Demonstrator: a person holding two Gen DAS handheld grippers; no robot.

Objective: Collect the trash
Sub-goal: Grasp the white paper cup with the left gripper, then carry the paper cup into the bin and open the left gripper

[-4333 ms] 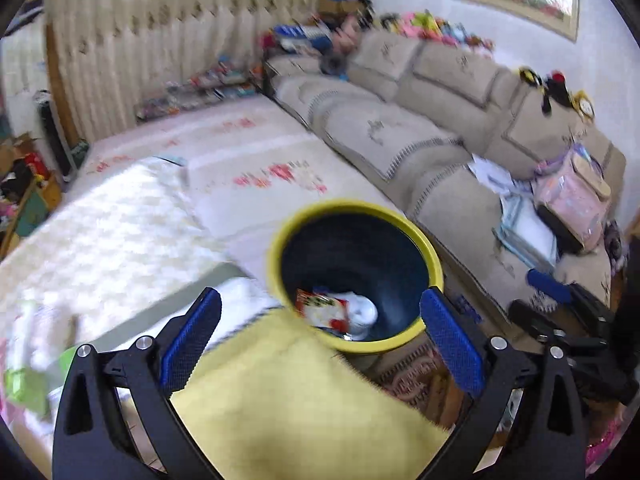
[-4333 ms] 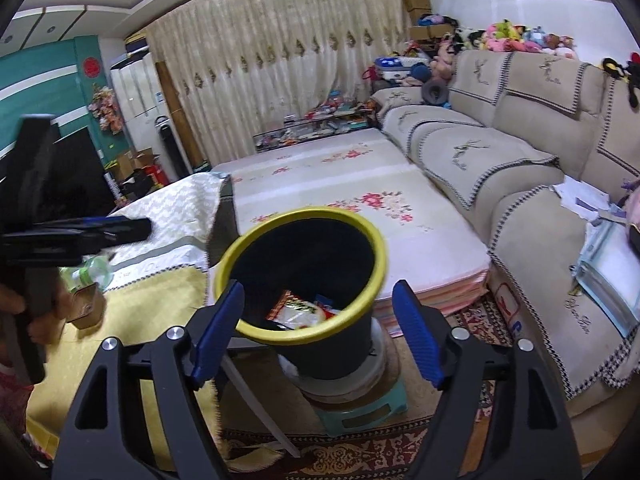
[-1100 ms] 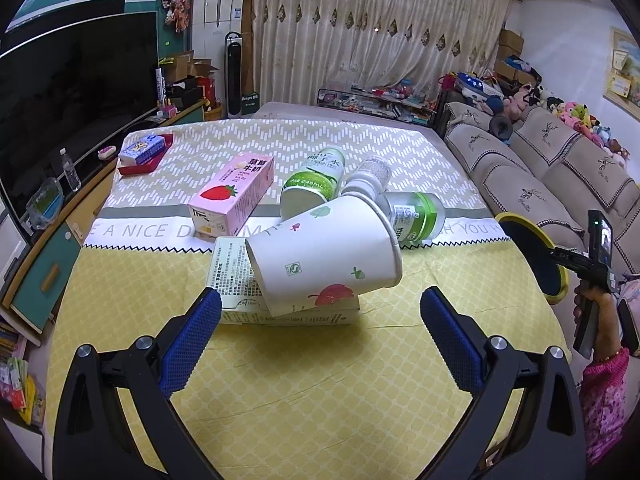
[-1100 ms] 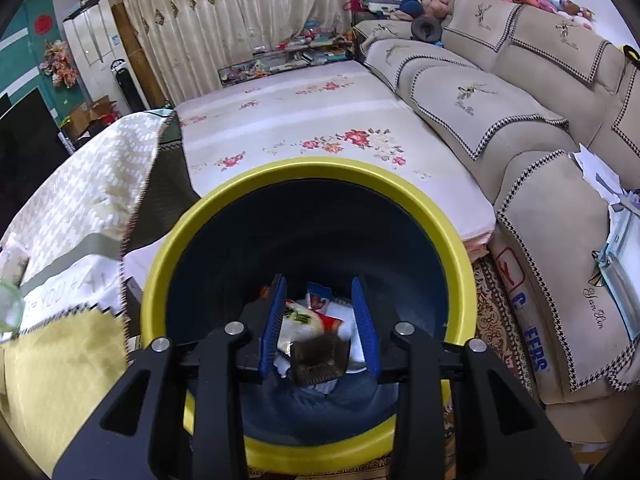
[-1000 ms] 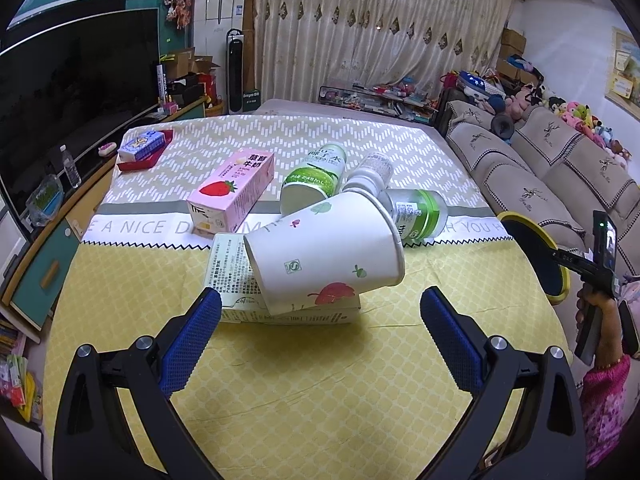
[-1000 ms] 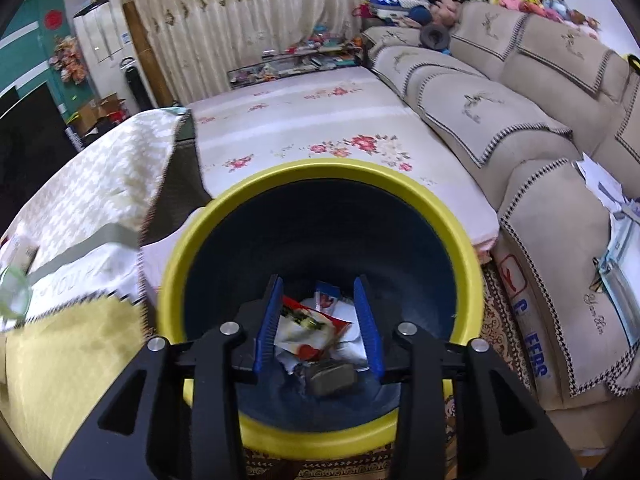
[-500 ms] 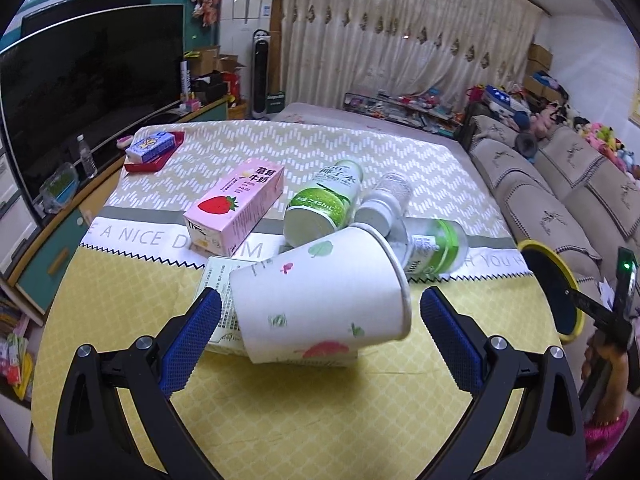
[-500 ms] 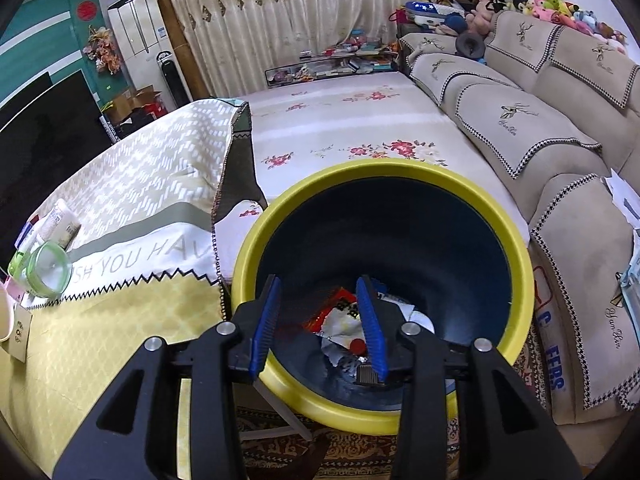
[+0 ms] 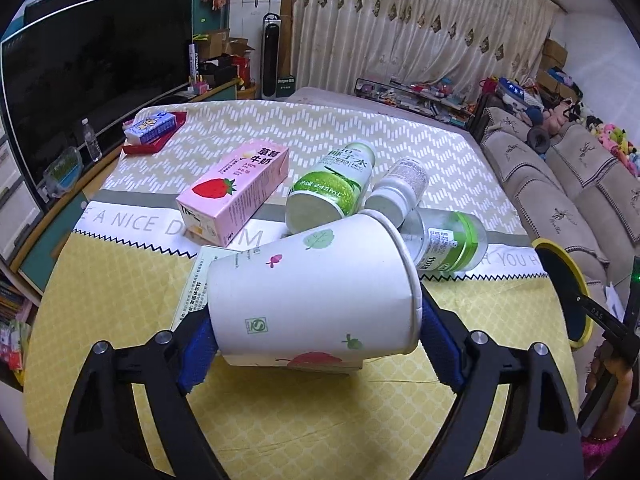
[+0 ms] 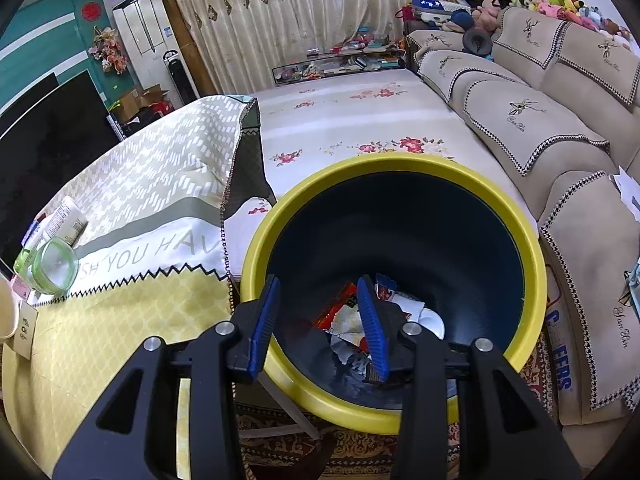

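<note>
In the left wrist view my left gripper (image 9: 316,344) has its blue pads against both ends of a white paper cup (image 9: 316,292) lying on its side on the yellow tablecloth, shut on it. Behind the cup lie a pink strawberry milk carton (image 9: 236,188), a green bottle (image 9: 332,192), a small white bottle (image 9: 400,192) and a clear green-labelled bottle (image 9: 448,244). In the right wrist view my right gripper (image 10: 320,320) is half open and empty above the yellow-rimmed dark bin (image 10: 532,240), which holds wrappers (image 10: 348,320).
A flat paper box (image 9: 192,284) lies under the cup. A red tray with a small blue box (image 9: 152,132) sits at the table's far left. A sofa (image 10: 540,112) and a floral mat (image 10: 360,120) lie beyond the bin. The bin also shows at the table's right edge (image 9: 560,256).
My left gripper moved forward and closed from wide open onto the paper cup. My right gripper let a dark item drop into the bin and drew back slightly.
</note>
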